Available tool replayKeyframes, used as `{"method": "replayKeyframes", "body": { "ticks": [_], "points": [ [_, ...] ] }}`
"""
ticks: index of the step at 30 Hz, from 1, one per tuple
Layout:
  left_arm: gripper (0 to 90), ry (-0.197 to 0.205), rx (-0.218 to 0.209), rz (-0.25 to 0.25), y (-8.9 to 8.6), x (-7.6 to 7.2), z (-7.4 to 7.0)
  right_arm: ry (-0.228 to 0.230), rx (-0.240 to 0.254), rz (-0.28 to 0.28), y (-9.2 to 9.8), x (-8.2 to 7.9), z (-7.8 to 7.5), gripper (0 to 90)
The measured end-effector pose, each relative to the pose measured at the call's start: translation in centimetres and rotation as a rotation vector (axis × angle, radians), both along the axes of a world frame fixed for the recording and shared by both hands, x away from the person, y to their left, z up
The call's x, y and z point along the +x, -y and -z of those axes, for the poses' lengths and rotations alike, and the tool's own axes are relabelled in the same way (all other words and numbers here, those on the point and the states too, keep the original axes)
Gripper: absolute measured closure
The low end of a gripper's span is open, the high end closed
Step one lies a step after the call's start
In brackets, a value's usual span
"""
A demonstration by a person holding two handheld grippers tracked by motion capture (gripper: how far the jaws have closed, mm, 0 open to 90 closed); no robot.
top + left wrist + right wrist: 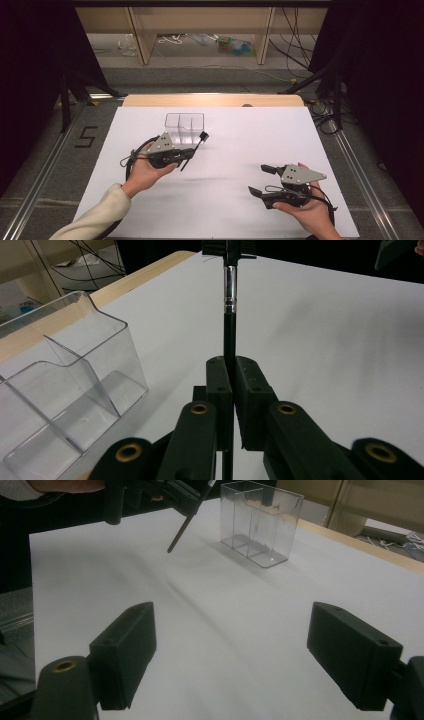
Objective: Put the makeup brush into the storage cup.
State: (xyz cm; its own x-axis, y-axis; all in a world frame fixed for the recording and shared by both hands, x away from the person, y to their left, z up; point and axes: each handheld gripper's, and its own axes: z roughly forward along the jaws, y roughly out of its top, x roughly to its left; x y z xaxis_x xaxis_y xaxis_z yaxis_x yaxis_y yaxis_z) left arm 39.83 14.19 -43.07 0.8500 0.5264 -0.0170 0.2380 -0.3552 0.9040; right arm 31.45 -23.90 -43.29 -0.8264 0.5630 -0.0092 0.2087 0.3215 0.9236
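Two black hand-held tongs: left tongs (192, 150) and right tongs (260, 180), each topped by a grey three-cornered plate with dark screws. Brass-ringed pivots, trailing black cables. A cream sleeve (97, 215) covers the left forearm.

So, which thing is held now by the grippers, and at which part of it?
The left gripper is shut on a black brush, gripping its handle below the silver ferrule. The right gripper is open and holds nothing.

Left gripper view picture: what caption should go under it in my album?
The left tongs pinch a thin black brush beside a clear plastic organizer on the white table.
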Motion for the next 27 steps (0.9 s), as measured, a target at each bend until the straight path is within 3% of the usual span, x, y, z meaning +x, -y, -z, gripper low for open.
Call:
{"method": "replayKeyframes", "body": {
  "ticks": [23, 24, 27],
  "points": [
    [85.4, 0.033, -0.079, -0.026, 0.6, -1.1, -0.5, 0.011, 0.000, -0.005, -0.3, 0.1, -0.2, 20.9],
    [85.4, 0.038, -0.082, -0.024, 0.6, -1.1, -0.6, 0.004, -0.018, 0.000, -0.3, 0.0, -0.3, 20.9],
    [85.4, 0.038, -0.097, -0.032, 0.7, -1.3, -0.7, 0.013, -0.003, -0.017, -0.6, 0.1, -0.2, 20.9]
  ]
}}
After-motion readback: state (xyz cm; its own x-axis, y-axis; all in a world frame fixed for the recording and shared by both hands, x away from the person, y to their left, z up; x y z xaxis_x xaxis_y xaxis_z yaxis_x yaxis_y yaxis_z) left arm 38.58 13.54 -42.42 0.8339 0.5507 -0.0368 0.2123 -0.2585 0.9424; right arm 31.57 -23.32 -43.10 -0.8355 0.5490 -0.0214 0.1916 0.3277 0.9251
